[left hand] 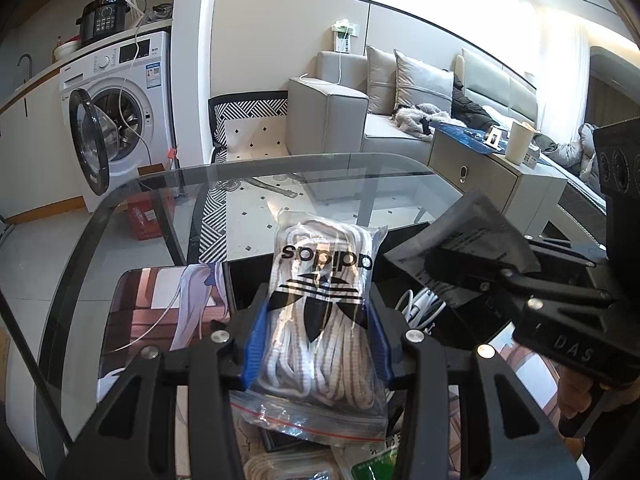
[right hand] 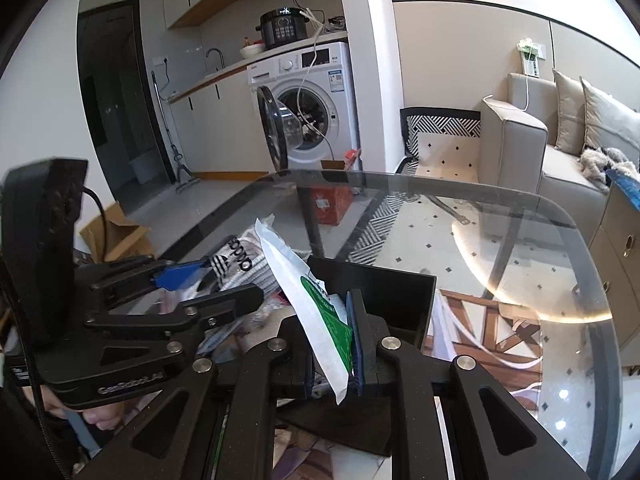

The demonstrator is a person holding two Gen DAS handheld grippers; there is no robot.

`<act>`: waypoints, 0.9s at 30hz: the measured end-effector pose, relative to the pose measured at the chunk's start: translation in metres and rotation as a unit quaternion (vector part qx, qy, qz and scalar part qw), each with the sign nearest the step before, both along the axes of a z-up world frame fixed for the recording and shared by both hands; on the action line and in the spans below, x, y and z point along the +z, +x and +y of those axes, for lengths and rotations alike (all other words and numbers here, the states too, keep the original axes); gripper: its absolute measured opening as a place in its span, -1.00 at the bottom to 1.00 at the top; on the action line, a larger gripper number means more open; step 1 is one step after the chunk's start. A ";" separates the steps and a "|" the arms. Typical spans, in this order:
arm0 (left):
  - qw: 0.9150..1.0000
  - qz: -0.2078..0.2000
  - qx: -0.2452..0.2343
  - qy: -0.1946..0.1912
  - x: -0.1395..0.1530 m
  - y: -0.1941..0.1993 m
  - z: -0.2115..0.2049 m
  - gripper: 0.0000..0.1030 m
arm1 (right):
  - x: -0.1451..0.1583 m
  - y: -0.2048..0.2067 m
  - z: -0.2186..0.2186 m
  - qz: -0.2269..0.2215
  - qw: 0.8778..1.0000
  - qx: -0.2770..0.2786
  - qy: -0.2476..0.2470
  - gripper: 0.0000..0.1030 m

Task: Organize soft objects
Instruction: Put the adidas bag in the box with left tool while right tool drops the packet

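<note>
The left gripper point(left hand: 316, 332) is clamped on a clear zip bag of white laces point(left hand: 320, 312), its blue pads pressing both sides of the bag, which stands upright above the glass table point(left hand: 360, 168) with the black logo upside down and the red zip strip at the bottom. Only the left view shows the bag face-on; in the right view it is a partly hidden bundle point(right hand: 236, 268) seen from the side, held in the left gripper point(right hand: 188, 280) that reaches in from the left edge. The right gripper point(right hand: 332, 344) pinches a thin white packet with a green label point(right hand: 320, 312), its jaws nearly together, the packet tilted up and to the left above a black open box point(right hand: 384, 292). The left view shows that same packet only as a dark grey sheet with print point(left hand: 476, 236) in the right gripper point(left hand: 472, 268), so the green label is seen from the right camera alone. The left view also shows a white cable point(left hand: 420, 304) coiled in the box below the packet, and a printed mat point(left hand: 160, 312) under the glass; more bagged items lie at the lower edge, too cut off to name. Both views take in a washing machine point(right hand: 308, 100) with its door open and a grey sofa point(left hand: 380, 104).
</note>
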State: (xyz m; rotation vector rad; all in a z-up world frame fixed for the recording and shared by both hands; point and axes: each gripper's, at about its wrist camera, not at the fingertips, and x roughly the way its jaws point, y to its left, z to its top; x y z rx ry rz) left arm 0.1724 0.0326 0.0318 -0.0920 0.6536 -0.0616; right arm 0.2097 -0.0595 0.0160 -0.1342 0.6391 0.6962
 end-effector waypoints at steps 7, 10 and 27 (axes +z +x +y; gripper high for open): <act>1.000 0.001 -0.003 0.007 -0.005 0.008 -0.003 -0.17 | -0.011 0.010 0.005 -0.011 1.000 -0.013 -0.024 -0.73; 1.000 0.002 -0.005 0.011 -0.006 0.011 -0.004 -0.17 | -0.012 0.011 0.006 -0.020 0.999 -0.017 -0.034 -0.73; 1.000 0.010 -0.009 0.010 -0.004 0.005 0.000 -0.01 | -0.002 -0.013 -0.001 -0.065 0.997 0.003 -0.052 0.12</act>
